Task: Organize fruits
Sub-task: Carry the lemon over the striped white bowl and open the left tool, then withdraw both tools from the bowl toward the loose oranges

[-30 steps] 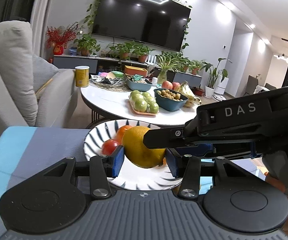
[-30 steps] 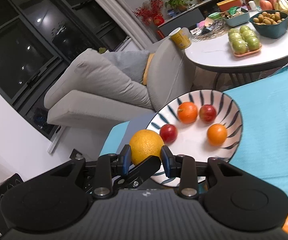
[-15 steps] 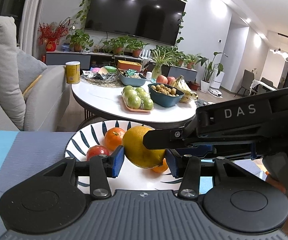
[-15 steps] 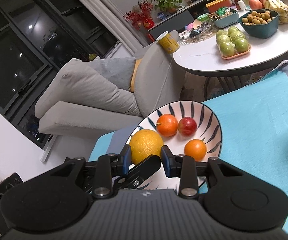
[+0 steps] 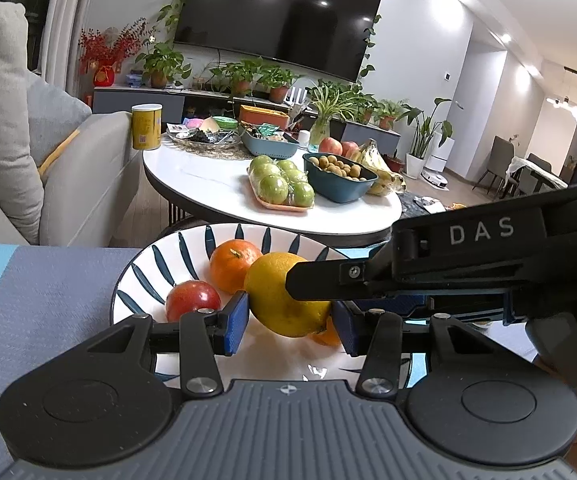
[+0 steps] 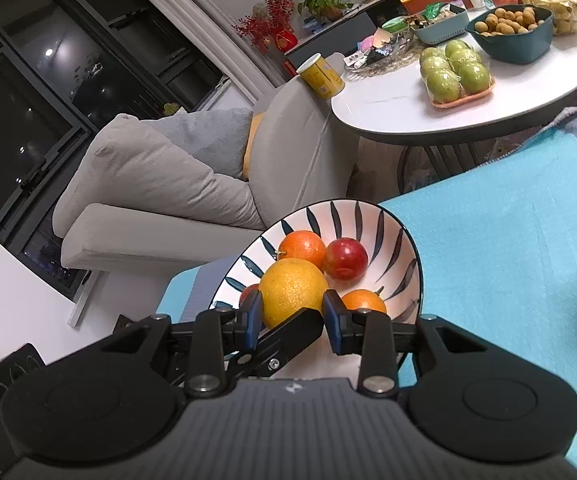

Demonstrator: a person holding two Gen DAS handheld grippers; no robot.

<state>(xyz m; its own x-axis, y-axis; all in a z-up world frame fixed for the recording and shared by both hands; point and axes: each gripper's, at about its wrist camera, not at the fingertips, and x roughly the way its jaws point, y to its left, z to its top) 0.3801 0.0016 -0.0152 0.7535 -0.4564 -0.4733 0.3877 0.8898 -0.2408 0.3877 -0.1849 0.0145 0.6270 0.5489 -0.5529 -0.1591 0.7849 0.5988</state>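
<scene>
A large yellow-orange citrus [image 5: 284, 300] is held between the blue pads of both grippers, above a white plate with dark blue stripes [image 5: 176, 248]. My left gripper [image 5: 290, 322] is shut on it. My right gripper [image 6: 292, 320] is shut on the same citrus [image 6: 290, 292], and its black finger crosses the left wrist view from the right. In the plate [image 6: 392, 240] lie an orange [image 6: 302, 246], a red apple [image 6: 346, 258], a smaller orange [image 6: 362, 300] and a second red fruit [image 5: 192, 300].
The plate rests on a turquoise and grey cloth [image 6: 508, 240]. Behind it stands a round white table [image 5: 216, 184] with a tray of green apples [image 5: 282, 188], a teal bowl, bananas and a yellow can [image 5: 146, 126]. A grey sofa [image 6: 168, 184] is at the left.
Both grippers have carried the citrus further over the plate, towards the fruits lying in it. Both grips are unchanged.
</scene>
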